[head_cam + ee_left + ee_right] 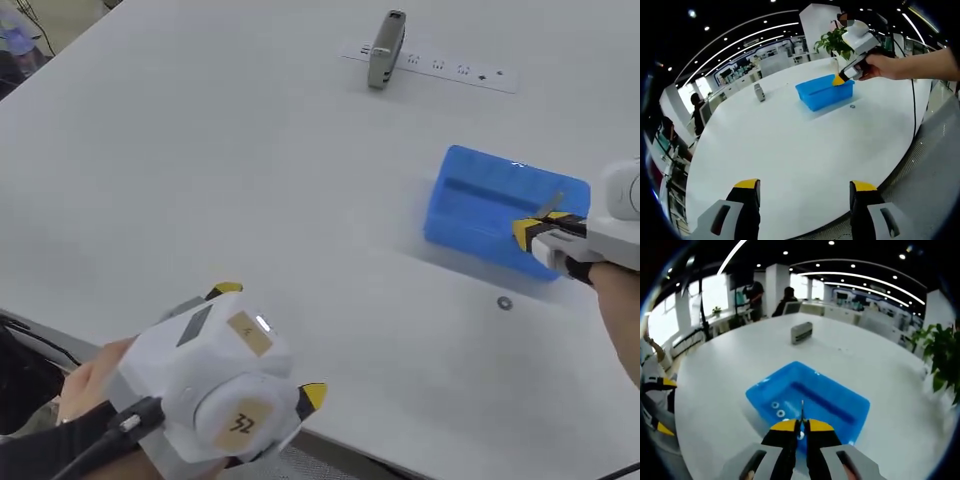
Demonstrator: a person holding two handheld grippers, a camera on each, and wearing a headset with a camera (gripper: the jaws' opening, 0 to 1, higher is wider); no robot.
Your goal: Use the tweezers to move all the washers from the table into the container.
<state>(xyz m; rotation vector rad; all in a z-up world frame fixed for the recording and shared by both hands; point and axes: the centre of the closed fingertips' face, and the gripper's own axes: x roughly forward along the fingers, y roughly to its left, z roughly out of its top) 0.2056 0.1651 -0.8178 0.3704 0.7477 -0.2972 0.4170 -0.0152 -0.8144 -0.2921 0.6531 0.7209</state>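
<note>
Right gripper [800, 427] pinching tweezers [802, 412] hovers over the container [840, 410]; best to release low inside. One washer [504, 303] lies just beside the container. Left gripper [805, 184] spread.

Thin metal tweezers [802, 412] point into a blue rectangular plastic container [490, 200] holding two silver ring washers [775, 405]; a third washer [505, 303] lies just beside it on the worktop [250, 180].

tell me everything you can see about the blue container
The blue container is a shallow, open-topped rectangular tray with rounded corners, seemingly translucent plastic. It sits flat on the white table. At least two washers lie inside near one corner. The right gripper holds tweezers over its near rim, tip pointing in; contact is unclear.
</note>
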